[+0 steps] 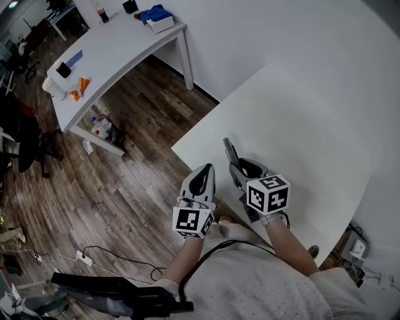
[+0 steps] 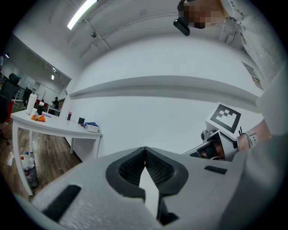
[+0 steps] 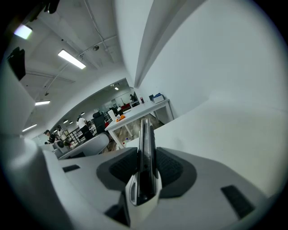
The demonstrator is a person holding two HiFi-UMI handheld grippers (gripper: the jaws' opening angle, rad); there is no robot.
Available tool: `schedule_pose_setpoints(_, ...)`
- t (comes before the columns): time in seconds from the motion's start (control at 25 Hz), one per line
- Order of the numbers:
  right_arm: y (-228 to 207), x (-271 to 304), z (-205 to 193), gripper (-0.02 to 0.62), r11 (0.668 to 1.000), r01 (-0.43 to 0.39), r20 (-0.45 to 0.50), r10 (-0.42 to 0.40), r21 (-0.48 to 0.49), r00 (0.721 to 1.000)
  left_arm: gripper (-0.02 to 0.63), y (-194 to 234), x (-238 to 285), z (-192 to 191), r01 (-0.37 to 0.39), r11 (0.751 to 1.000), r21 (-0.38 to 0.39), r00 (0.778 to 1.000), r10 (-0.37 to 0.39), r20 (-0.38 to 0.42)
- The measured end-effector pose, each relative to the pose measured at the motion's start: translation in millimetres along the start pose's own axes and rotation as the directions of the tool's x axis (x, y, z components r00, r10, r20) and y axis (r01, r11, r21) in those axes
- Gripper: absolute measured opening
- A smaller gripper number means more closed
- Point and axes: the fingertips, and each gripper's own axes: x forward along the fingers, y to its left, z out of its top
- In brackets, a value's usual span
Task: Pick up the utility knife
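Note:
The utility knife is a slim dark-and-grey tool held edge-on between the pads of my right gripper. In the head view it sticks out as a dark bar beyond my right gripper, raised over the white table. My left gripper hovers at the table's near edge, left of the right one. Its jaws meet at the tips with nothing between them. The right gripper's marker cube shows at the right of the left gripper view.
A second white desk stands across the wooden floor at the upper left, with a blue item, orange bits and bottles on it. Cables lie on the floor by my feet. A white wall runs behind the table.

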Motion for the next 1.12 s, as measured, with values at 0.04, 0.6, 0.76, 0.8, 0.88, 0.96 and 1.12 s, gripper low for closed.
schedule_pose_setpoints(0.04, 1, -3, 4, 0.133, 1.000, -0.002, 0.008, 0.002, 0.007, 1.000, 0.006, -2, 1, 4, 0.003, 1.000, 0.002, 1.000, -0.003, 0.001)
schedule_pose_setpoints(0.6, 13, -33, 65, 0.133, 0.999, -0.025, 0.154, 0.020, 0.031, 0.988, 0.006, -14, 21, 54, 0.041, 0.999, 0.029, 0.999, -0.042, 0.035)
schedule_pose_setpoints(0.76, 18, -35, 77, 0.133, 0.999, -0.033, 0.187, 0.031, 0.010, 0.982, 0.006, -15, 27, 64, 0.045, 0.998, 0.036, 0.998, -0.047, 0.048)
schedule_pose_setpoints(0.8, 18, -36, 79, 0.133, 0.999, -0.035, 0.193, 0.033, 0.007, 0.981, 0.006, -16, 27, 65, 0.045, 0.998, 0.038, 0.998, -0.047, 0.049)
schedule_pose_setpoints(0.88, 20, -37, 80, 0.133, 0.999, -0.040, 0.205, 0.039, 0.004, 0.978, 0.006, -17, 27, 66, 0.045, 0.998, 0.042, 0.998, -0.047, 0.051)
schedule_pose_setpoints(0.96, 22, -39, 82, 0.133, 0.999, -0.045, 0.218, 0.044, 0.001, 0.975, 0.006, -17, 26, 67, 0.042, 0.998, 0.045, 0.998, -0.044, 0.054)
schedule_pose_setpoints(1.12, 24, -40, 85, 0.133, 0.998, -0.056, 0.232, 0.057, -0.009, 0.971, 0.006, -17, 25, 70, 0.031, 0.998, 0.051, 0.998, -0.034, 0.062)
